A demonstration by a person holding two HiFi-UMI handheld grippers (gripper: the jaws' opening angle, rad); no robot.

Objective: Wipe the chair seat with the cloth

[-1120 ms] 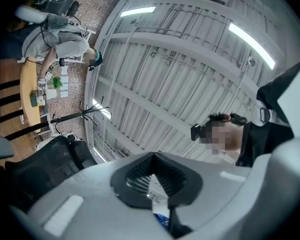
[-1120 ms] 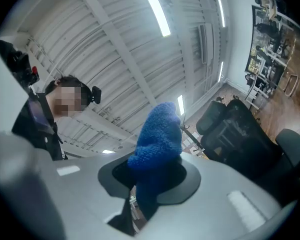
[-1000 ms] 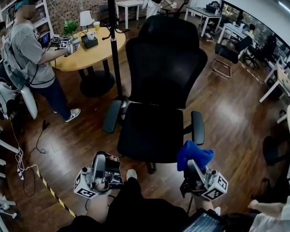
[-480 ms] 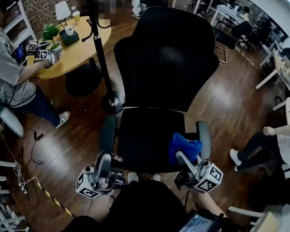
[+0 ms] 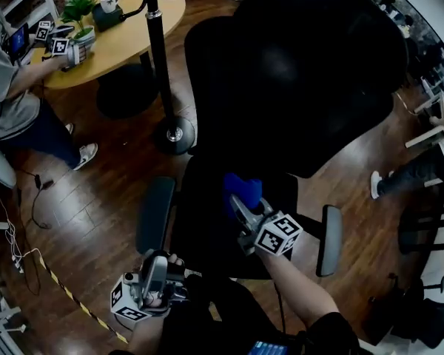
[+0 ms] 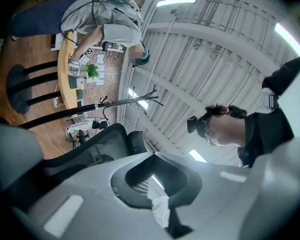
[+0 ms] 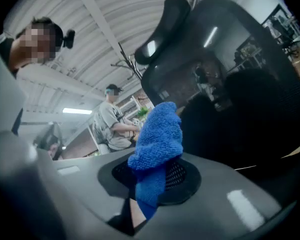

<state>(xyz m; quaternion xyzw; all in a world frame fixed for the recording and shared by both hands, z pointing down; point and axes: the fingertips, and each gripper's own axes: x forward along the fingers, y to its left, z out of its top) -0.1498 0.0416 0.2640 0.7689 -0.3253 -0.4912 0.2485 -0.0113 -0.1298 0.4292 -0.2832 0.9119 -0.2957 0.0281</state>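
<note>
The right hand-held gripper (image 5: 239, 200) pinches the blue cloth (image 5: 241, 186) over the chair seat (image 5: 203, 231). The left hand-held gripper (image 5: 154, 263), seemingly pressed together and empty, hangs apart. Unbraced, the chair seat may roll away under pressure.

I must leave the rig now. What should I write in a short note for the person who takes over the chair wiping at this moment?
Right gripper: shut on the fluffy blue microfibre cloth, held over the black office chair seat, near its middle. Whether the cloth touches the seat cannot be told.
Left gripper: shut, empty, low by the seat's front edge.
Done: the cloth is gripped and at the seat.
Left: wipe across the whole seat.
</note>
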